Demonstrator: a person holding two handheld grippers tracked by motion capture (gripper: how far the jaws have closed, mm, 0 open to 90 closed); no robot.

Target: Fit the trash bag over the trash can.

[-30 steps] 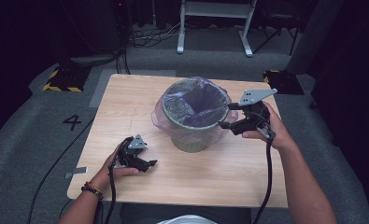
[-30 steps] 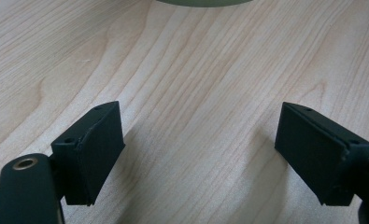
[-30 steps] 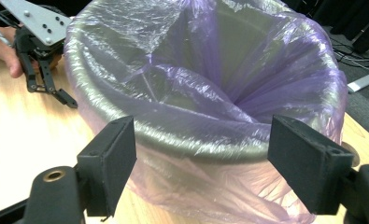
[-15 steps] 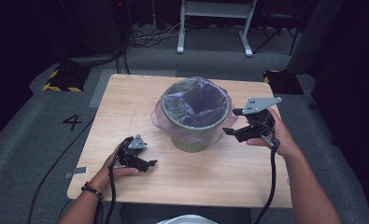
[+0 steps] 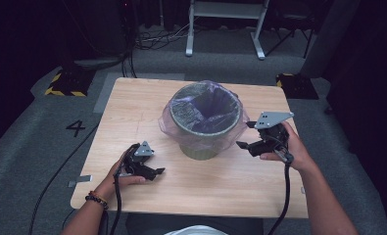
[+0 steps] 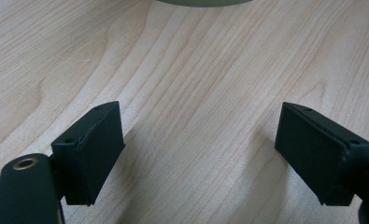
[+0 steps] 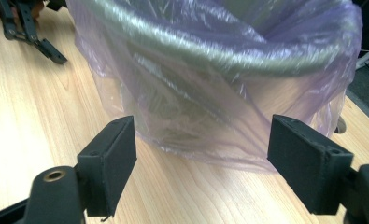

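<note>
A grey-green bin [image 5: 201,147] stands mid-table, lined with a thin purple bag [image 5: 208,100] whose edge folds over the rim and hangs down the outside. In the right gripper view the bag [image 7: 210,88] drapes over the bin just beyond my jaws. My right gripper [image 5: 247,135] is held above the table just right of the bin, open and empty, pointing at it [image 7: 201,154]. My left gripper [image 5: 154,172] rests low on the table at the bin's front left, open, with bare wood between its jaws [image 6: 198,149].
The wooden table [image 5: 230,186] has bare room in front of the bin and on both sides. Grey floor surrounds it, with cables at the left and a white stand's legs [image 5: 220,29] behind. The left gripper [image 7: 28,28] shows far off in the right gripper view.
My right gripper has drawn back from the bin's rim, moving right and toward the front. The left gripper has stayed where it was.
</note>
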